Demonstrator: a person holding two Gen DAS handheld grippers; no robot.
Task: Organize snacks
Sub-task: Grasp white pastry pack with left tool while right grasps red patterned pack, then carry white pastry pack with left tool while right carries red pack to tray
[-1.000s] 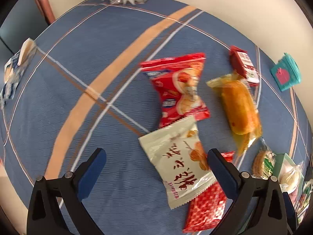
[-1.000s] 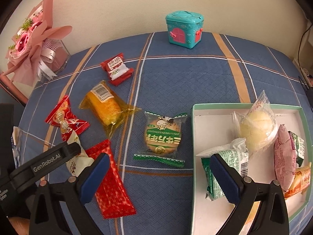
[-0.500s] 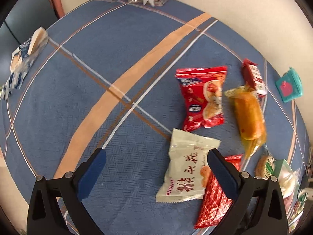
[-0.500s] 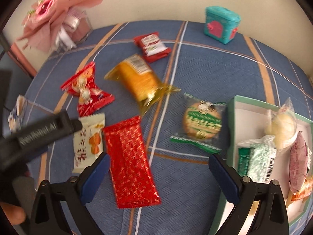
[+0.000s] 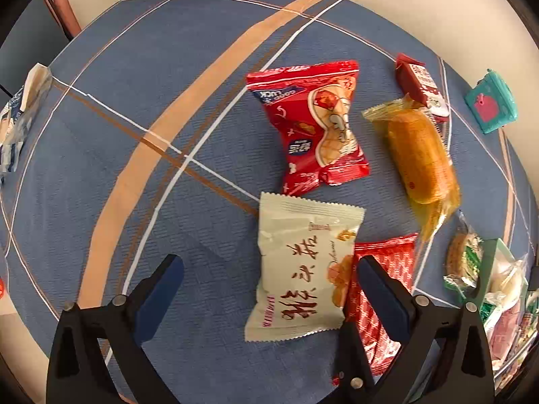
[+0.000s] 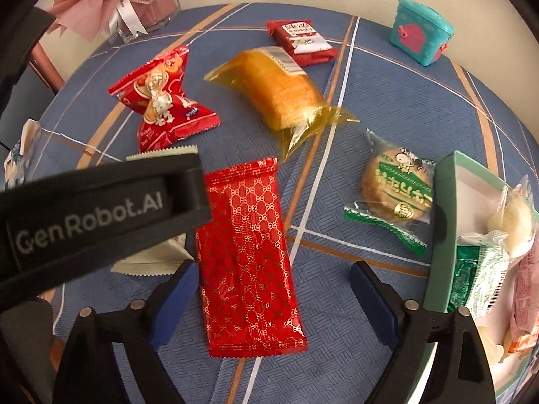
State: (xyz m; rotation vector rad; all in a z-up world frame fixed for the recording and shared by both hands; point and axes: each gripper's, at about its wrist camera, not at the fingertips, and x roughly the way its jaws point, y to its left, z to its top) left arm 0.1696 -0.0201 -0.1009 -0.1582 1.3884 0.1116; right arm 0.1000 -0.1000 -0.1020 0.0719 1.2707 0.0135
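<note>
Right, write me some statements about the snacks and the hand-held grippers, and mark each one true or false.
1. The long red foil packet lies between the right hand-held gripper's open jaws. True.
2. The white packet is clamped by the left hand-held gripper. False: the jaws stand open, the pads not pressing it.
3. The green-rimmed box already holds several snacks. True.
4. The green-wrapped round cake sits inside the box. False: it lies on the blue cloth beside it.
5. The teal toy case stands near the wall. True.
</note>
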